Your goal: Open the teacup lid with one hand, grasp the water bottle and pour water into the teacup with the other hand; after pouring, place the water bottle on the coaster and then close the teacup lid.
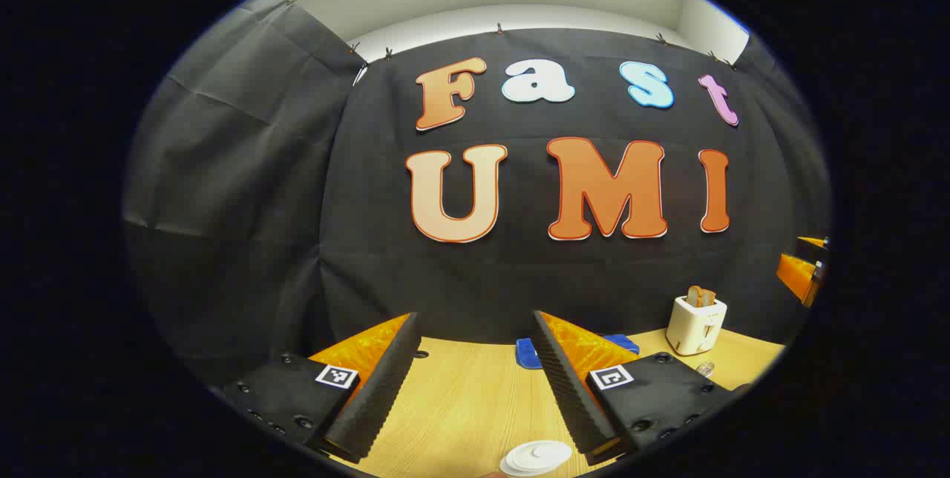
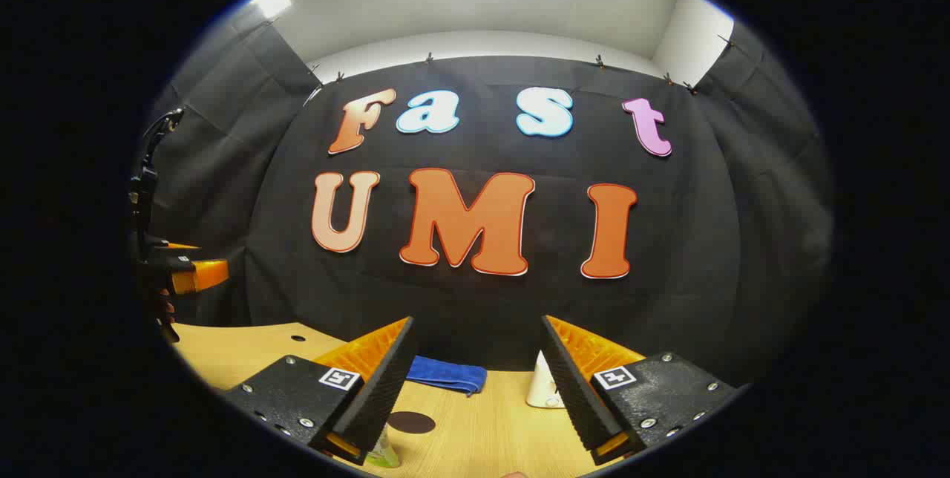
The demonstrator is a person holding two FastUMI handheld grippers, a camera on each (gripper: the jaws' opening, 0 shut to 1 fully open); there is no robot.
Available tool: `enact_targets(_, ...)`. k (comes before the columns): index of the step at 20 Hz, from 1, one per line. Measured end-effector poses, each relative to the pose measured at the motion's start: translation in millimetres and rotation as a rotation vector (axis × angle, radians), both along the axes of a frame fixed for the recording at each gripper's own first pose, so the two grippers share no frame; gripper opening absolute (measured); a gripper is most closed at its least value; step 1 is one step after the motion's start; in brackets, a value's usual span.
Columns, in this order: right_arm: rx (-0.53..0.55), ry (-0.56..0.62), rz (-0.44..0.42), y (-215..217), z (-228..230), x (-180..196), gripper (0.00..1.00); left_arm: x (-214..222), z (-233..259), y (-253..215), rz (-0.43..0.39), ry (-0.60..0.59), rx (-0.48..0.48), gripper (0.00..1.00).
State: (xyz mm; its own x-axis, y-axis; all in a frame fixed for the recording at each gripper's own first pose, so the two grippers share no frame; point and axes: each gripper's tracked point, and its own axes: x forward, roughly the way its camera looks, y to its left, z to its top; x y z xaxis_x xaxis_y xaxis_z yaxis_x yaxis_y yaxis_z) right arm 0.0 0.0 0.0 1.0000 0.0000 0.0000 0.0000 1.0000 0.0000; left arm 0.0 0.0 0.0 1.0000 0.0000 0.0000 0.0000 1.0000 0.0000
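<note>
- Both tools are up off the tabletop (image 1: pixel 460 396) with jaws spread wide, nothing pinched: left tool (image 1: pixel 475 389), right tool (image 2: pixel 479 396).
- Teacup lid (image 1: pixel 536 456) (white disc, I think) sits just under the left tool. Water bottle (image 2: pixel 384 453) barely peeks out below the right tool's left finger, and the dark round coaster (image 2: pixel 412 422) is just beside it.
- Risk as I see it: both targets sit at the view's edge, so a blind descent could knock the bottle over or clip the lid.
- Wooden tabletop, black cloth walls; blue towel (image 2: pixel 445 374) and white toaster (image 1: pixel 695 323) at the back.
</note>
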Motion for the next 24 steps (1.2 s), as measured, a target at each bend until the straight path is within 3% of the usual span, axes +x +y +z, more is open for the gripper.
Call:
enact_targets(12, 0.018, 0.05, 0.029, 6, -19, -1, 0.99, -11, -5, -7, -0.03, -0.011, 0.006, 0.98)
enact_targets(17, 0.033, 0.078, 0.048, 12, -33, -1, 0.98, -14, -18, -29, -0.099, -0.009, 0.028, 0.98)
enact_targets(24, 0.03, 0.14, 0.087, 18, -67, -12, 0.99, -14, -81, -58, -0.175, 0.088, 0.062, 0.99)
